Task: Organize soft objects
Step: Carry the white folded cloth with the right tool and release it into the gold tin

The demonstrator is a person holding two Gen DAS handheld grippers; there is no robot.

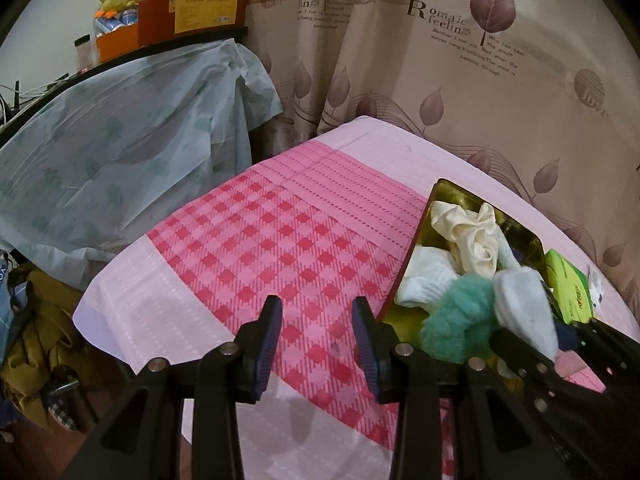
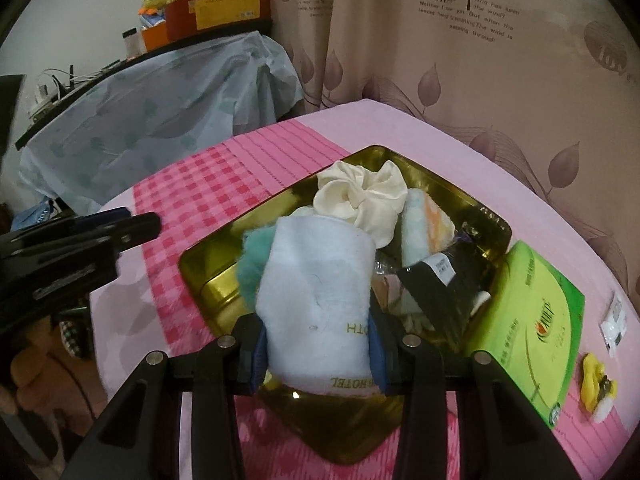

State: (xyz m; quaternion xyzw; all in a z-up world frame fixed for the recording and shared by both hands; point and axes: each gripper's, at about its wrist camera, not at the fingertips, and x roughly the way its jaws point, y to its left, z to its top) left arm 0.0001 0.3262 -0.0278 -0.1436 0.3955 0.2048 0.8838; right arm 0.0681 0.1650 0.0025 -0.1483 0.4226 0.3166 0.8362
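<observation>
White towel [image 2: 316, 300] hides right gripper [image 2: 316, 344] fingers, tin [image 2: 212, 280] middle.

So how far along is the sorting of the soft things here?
Mostly done: the gold tin already holds a cream scrunchie, a teal fluffy piece and folded cloths. In hand: the right gripper is shut on a pale blue hotel towel over the tin. The left gripper is open over the pink cloth. Left: releasing that towel.

Scrunchie [image 2: 362, 194] in tin [image 2: 208, 280], box [image 2: 528, 336] rightward
</observation>
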